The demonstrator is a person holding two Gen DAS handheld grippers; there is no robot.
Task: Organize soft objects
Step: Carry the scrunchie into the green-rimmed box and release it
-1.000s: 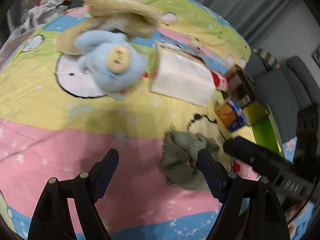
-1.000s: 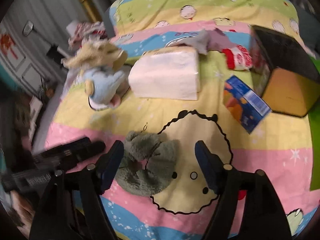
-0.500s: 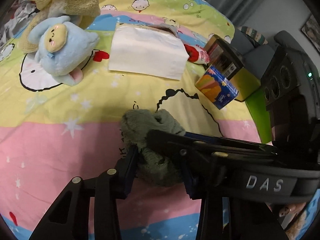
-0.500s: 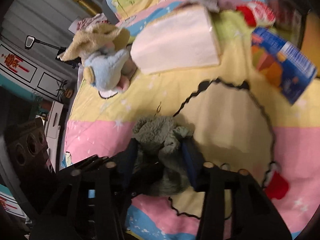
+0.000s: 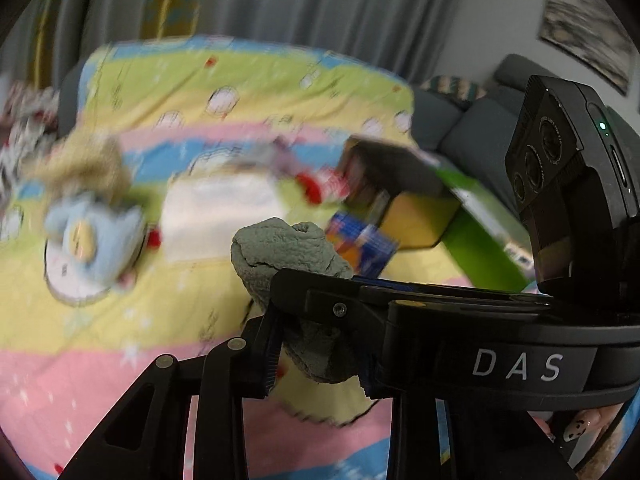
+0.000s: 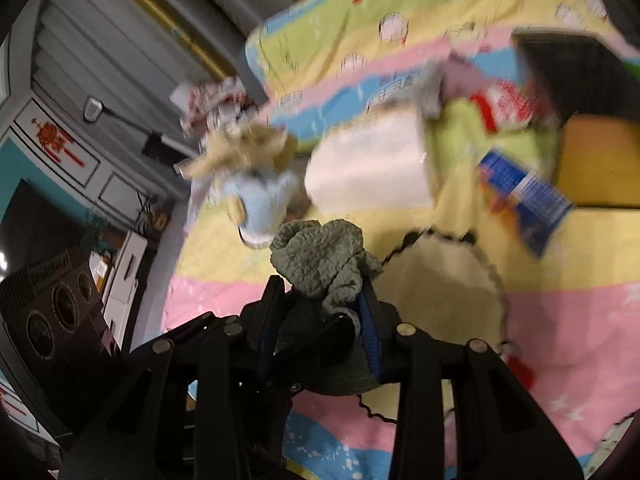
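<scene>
A grey-green fuzzy cloth (image 5: pixel 292 248) is held up off the striped bedspread (image 5: pixel 120 304), pinched by both grippers at once. My left gripper (image 5: pixel 320 356) is shut on its lower part. My right gripper (image 6: pixel 320 320) is shut on it too, and crosses in front of the left wrist view. The cloth (image 6: pixel 320 256) bunches above the right fingers. A light blue plush toy (image 5: pixel 92 236) lies at the left of the bed under a tan knit piece (image 5: pixel 84 160); the plush also shows in the right wrist view (image 6: pixel 256 200).
A white tissue pack (image 5: pixel 220 208) lies mid-bed. A blue and orange carton (image 5: pixel 360 244), a black and yellow box (image 5: pixel 400 196), a red and white item (image 5: pixel 324 184) and a green surface (image 5: pixel 480 232) sit to the right. A grey sofa (image 5: pixel 472 128) stands behind.
Both grippers closed on the grey-green cloth and lifted it off the bedspread. The views have tilted up and the background is blurred by motion.
</scene>
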